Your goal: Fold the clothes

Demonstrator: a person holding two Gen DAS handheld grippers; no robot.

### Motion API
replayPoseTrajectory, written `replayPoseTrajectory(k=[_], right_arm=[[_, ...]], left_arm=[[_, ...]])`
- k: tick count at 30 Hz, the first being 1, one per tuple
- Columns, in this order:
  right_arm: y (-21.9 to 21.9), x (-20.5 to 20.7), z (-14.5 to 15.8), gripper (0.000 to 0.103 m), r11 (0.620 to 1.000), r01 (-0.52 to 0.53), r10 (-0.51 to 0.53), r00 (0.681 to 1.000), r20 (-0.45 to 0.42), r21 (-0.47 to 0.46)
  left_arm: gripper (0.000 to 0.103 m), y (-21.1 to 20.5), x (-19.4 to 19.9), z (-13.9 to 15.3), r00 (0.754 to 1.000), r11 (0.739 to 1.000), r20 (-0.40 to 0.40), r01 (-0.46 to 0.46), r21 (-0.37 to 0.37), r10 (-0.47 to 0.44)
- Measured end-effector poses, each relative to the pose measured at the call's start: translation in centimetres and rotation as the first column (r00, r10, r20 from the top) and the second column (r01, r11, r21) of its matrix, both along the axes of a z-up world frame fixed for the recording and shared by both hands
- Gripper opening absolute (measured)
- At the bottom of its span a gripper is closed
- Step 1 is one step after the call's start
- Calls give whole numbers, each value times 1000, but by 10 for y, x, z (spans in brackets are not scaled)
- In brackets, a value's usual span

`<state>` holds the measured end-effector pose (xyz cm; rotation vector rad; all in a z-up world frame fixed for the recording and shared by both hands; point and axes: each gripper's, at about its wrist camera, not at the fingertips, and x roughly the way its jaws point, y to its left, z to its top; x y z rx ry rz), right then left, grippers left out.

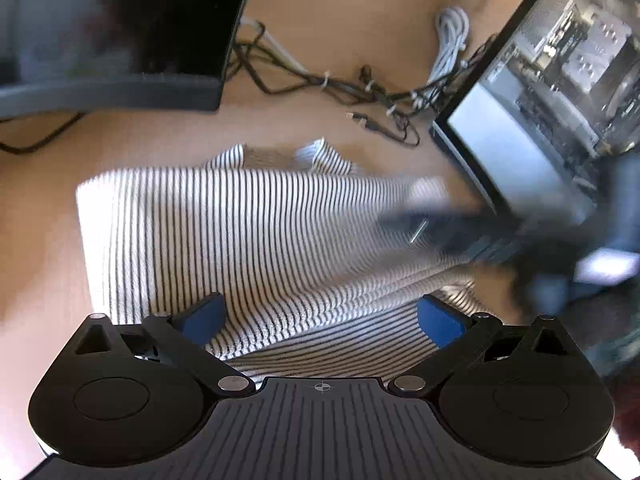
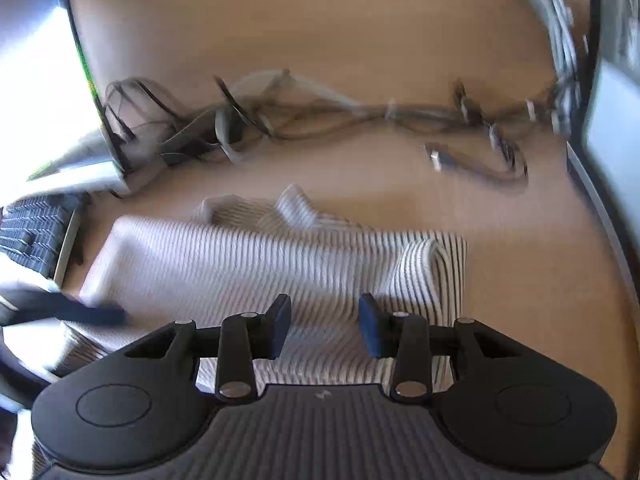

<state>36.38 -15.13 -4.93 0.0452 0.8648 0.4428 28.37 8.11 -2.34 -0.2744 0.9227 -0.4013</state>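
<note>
Striped knit shirt (image 1: 240,232) lies partly folded mid-desk, near the cables (image 1: 340,88). Left gripper (image 1: 320,320) hangs spread wide over its near edge; right gripper (image 2: 324,326) is half-spread, nothing pinched (blurry view). Best to pinch both layers at the hem, then lift evenly.

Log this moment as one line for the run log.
task: fold clothes | striped shirt: partly folded on desk | left gripper: open | right gripper: open, over shirt
</note>
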Motion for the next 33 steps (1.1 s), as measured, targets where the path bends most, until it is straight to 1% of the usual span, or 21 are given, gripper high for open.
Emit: replayPoseTrajectory(k=[1, 4, 5, 7, 8, 9, 10, 12, 14, 16, 17, 19, 20, 22, 23, 24, 26, 28, 30, 32, 33], right_arm=[[-3, -3, -3, 37, 1000, -3, 3, 1000, 14, 11], [-2, -6, 2, 37, 1000, 3, -3, 1000, 17, -3], [-1, -7, 4, 37, 1000, 6, -5, 1000, 28, -17], [1, -11, 8, 37, 999, 12, -10, 998, 54, -38], [1, -14, 9, 37, 999, 19, -16, 998, 66, -44], [0, -16, 11, 37, 998, 26, -23, 997, 77, -49], [-2, -17, 8, 37, 998, 31, -28, 997, 67, -49], [-9, -22, 0, 37, 999, 37, -35, 998, 55, -37], [-8, -24, 2, 37, 998, 23, -19, 998, 68, -54], [-7, -25, 8, 37, 997, 22, -17, 997, 79, -69], [-8, -26, 11, 37, 997, 28, -22, 996, 89, -69], [-10, -27, 19, 37, 997, 38, -30, 994, 109, -70], [-11, -28, 22, 38, 997, 43, -35, 992, 119, -71], [-14, -23, 14, 38, 995, 54, -48, 996, 79, -78], [-15, -23, 8, 39, 995, 51, -45, 996, 77, -84], [-15, -23, 3, 39, 995, 48, -41, 996, 75, -91], [-10, -23, 5, 40, 991, 16, -5, 996, 86, -134], [-9, -20, 9, 40, 989, 3, 9, 997, 78, -146], [-11, -19, 21, 41, 990, 5, 9, 995, 100, -140], [-17, -17, 34, 47, 993, 13, 2, 992, 128, -118], [-21, -13, 38, 55, 994, 25, -11, 991, 132, -102]], left_arm=[[103, 4, -3, 6, 1000, 1000, 28, -13, -13, 14], [103, 15, -2, 12, 993, 996, 75, -88, -6, 88], [103, 18, 1, 10, 992, 995, 65, -104, -4, 104], [103, 24, 7, -1, 993, 993, 17, -115, -8, 115], [103, 25, 8, -7, 994, 994, -6, -113, -13, 113], [103, 26, 7, -12, 995, 994, -12, -103, -21, 103], [103, 26, 6, -18, 996, 995, -14, -93, -28, 92], [103, 26, 6, -20, 997, 996, -15, -73, -41, 73], [103, 25, 12, -17, 996, 996, -35, -88, -32, 87], [103, 19, 14, -5, 995, 995, -10, -96, -17, 96], [103, 17, 13, 1, 996, 996, 23, -90, -9, 90], [103, 14, 11, 6, 995, 997, 58, -80, 9, 79], [103, 15, 13, 0, 996, 996, 31, -85, 11, 85], [103, 18, 19, -16, 994, 995, -36, -98, 12, 99], [103, 18, 16, -19, 996, 996, -16, -93, 6, 93], [103, 16, 14, -18, 997, 996, -3, -82, 21, 82], [103, 12, 11, -16, 997, 996, 10, -71, 47, 71], [103, 13, 10, -10, 995, 994, 10, -100, 42, 99], [103, 19, 3, 0, 989, 989, 47, -143, 27, 142], [103, 29, 1, 5, 976, 978, 78, -205, 40, 201], [103, 35, 0, 8, 969, 971, 93, -236, 47, 231]])
